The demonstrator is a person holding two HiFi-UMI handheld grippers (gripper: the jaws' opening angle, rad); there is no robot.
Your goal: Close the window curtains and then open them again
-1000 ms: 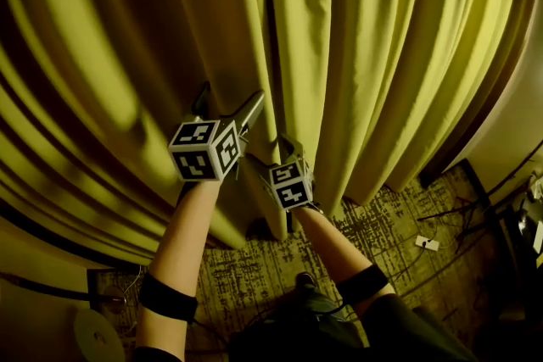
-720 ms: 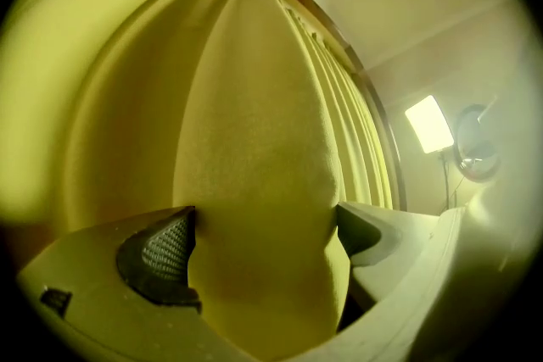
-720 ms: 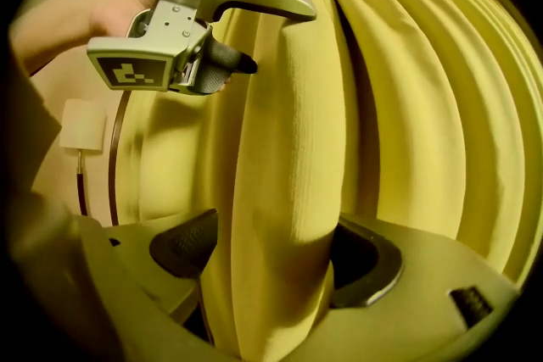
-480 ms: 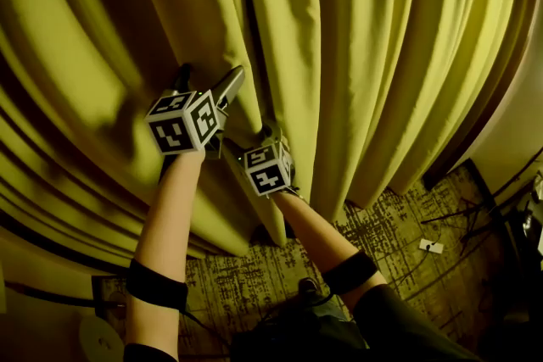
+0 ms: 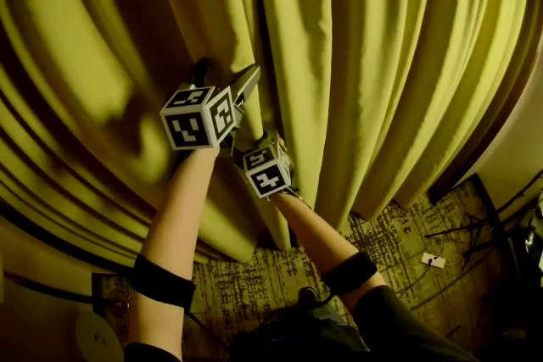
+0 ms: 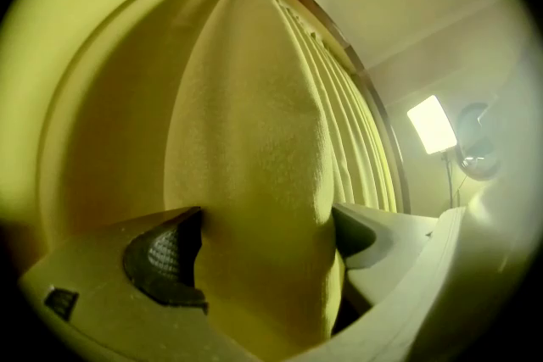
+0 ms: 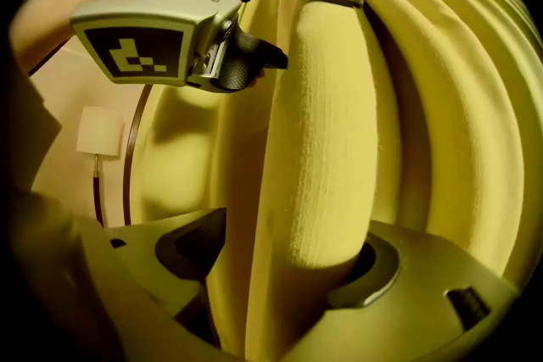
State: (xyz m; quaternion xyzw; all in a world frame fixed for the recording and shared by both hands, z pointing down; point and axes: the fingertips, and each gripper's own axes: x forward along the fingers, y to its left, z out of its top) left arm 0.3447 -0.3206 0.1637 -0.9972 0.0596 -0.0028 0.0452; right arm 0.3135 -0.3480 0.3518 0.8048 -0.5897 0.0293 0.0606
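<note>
- While the yellow-green curtains hang drawn together in deep folds down to the patterned carpet, both grippers work at the seam where they meet.
- The left gripper, the higher one, has just been narrowing its wide-set jaws, which pinch a thick curtain fold.
- The right gripper, just below and beside it, has likewise been closing. Its jaws squeeze a rounded pleat that fills the gap.
- A lit light panel glows by the wall beyond.
</note>
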